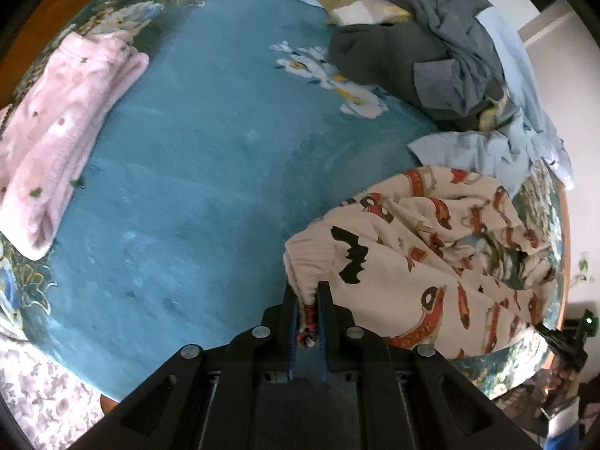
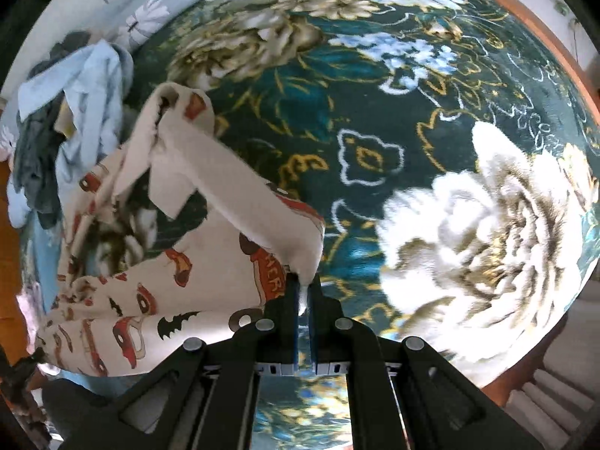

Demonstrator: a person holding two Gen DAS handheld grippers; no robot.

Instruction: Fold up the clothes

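A cream printed garment (image 1: pixel 431 247) with red cars and black bats hangs bunched over the blue floral blanket (image 1: pixel 210 172). My left gripper (image 1: pixel 308 292) is shut on its gathered waistband edge. My right gripper (image 2: pixel 303 285) is shut on another edge of the same garment (image 2: pixel 157 262), which spreads to the left of it in the right wrist view. The other gripper (image 1: pixel 562 337) shows at the far right of the left wrist view.
A folded pink garment (image 1: pixel 63 135) lies at the left. A pile of grey, light blue and tan clothes (image 1: pixel 442 45) sits at the back right, also showing in the right wrist view (image 2: pixel 67 120). The blanket's dark floral border (image 2: pixel 412 150) lies below my right gripper.
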